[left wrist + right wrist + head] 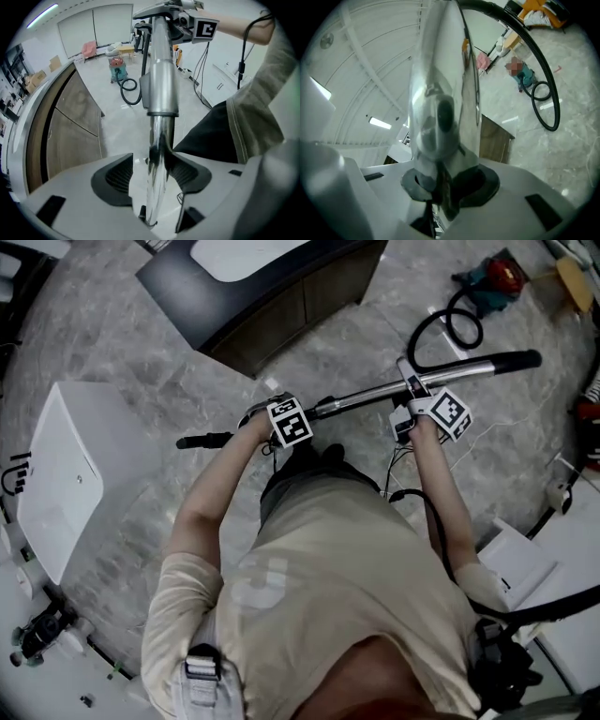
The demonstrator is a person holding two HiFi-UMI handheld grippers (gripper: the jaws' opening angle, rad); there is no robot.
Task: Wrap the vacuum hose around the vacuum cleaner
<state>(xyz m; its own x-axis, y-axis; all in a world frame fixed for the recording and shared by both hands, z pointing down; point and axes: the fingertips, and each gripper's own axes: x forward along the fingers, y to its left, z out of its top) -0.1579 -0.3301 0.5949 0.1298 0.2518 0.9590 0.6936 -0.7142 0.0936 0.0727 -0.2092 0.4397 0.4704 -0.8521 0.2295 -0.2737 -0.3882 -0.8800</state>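
Head view: both grippers sit on a chrome wand (pixel 366 397) held level in front of the person, left gripper (pixel 279 418) near its middle and right gripper (pixel 417 413) toward the black end; the black hose (pixel 439 326) loops over the floor to the vacuum cleaner (pixel 494 277), well apart at top right. Left gripper view: jaws stand apart, the wand runs up between them, and one pad is clear of the tube. Right gripper view: jaws are narrow, with the pads clamped on the wand; the hose arcs overhead down to the floor.
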